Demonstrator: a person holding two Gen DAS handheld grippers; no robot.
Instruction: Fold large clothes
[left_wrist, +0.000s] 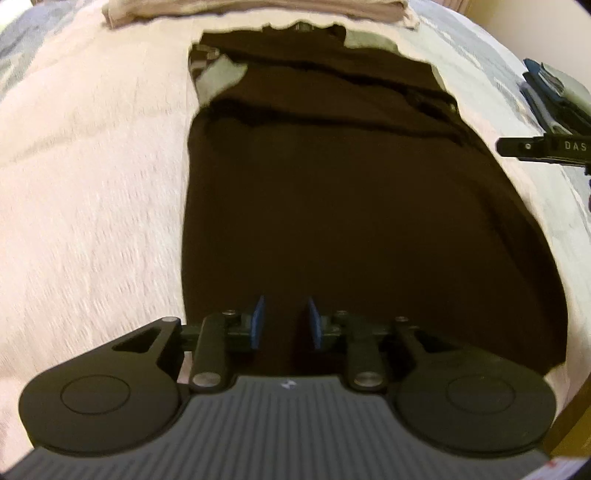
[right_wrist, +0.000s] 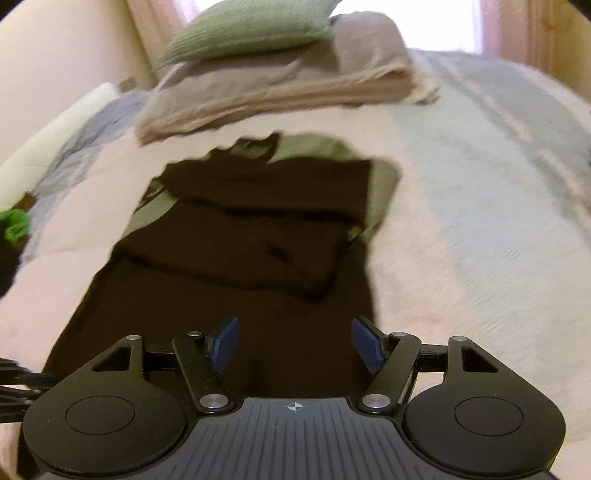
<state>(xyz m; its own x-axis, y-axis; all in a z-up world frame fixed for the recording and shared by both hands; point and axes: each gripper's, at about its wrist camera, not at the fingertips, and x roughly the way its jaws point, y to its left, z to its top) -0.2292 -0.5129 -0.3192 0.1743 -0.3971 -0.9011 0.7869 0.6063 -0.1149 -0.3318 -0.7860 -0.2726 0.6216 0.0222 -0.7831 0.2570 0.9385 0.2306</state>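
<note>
Sleeves already folded in on the dark shirt (left_wrist: 332, 221), laid long on the pale bedspread (left_wrist: 92, 184). Left claw (left_wrist: 284, 325) narrow and empty over the hem, right claw (right_wrist: 295, 343) wide and empty beside it. Next, probably: pinch both hem corners, carry toward the collar.

dark brown garment (left_wrist: 332, 221) with grey patches, pale pink textured bedspread (left_wrist: 92, 184), green pillow (right_wrist: 243, 29), beige folded blanket (right_wrist: 288, 88)

A bed (right_wrist: 461, 206) under pale bedding, bright window (right_wrist: 413, 22) behind (curtains pinkish).
</note>
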